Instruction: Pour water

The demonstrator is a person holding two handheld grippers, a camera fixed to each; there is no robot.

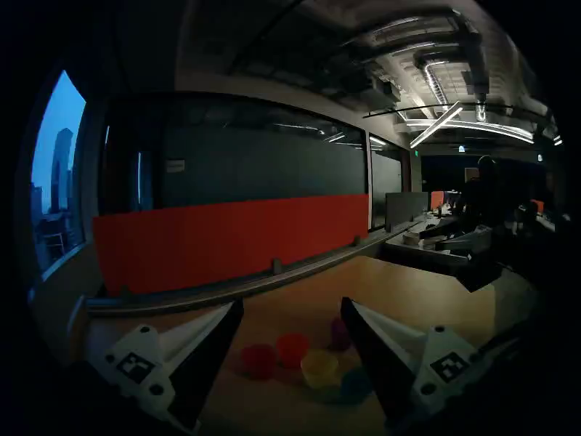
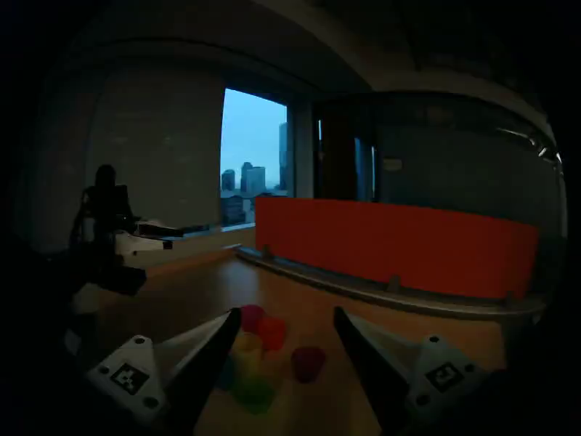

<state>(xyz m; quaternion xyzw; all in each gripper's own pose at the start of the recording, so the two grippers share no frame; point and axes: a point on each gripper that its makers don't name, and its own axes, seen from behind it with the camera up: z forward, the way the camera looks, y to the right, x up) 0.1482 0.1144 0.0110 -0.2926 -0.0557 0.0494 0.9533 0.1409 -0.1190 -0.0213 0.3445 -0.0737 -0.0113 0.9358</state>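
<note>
Teal cup [image 1: 356, 384] and purple cup [image 1: 339, 333] partly behind the left gripper's [image 1: 290, 301] jaws, contents indistinct in dimness.

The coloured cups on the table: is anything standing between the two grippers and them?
Nothing visible does. In the left gripper view the open left gripper looks straight at the cups across the wooden table; in the right gripper view the right gripper, also open, has the same clear line.
</note>
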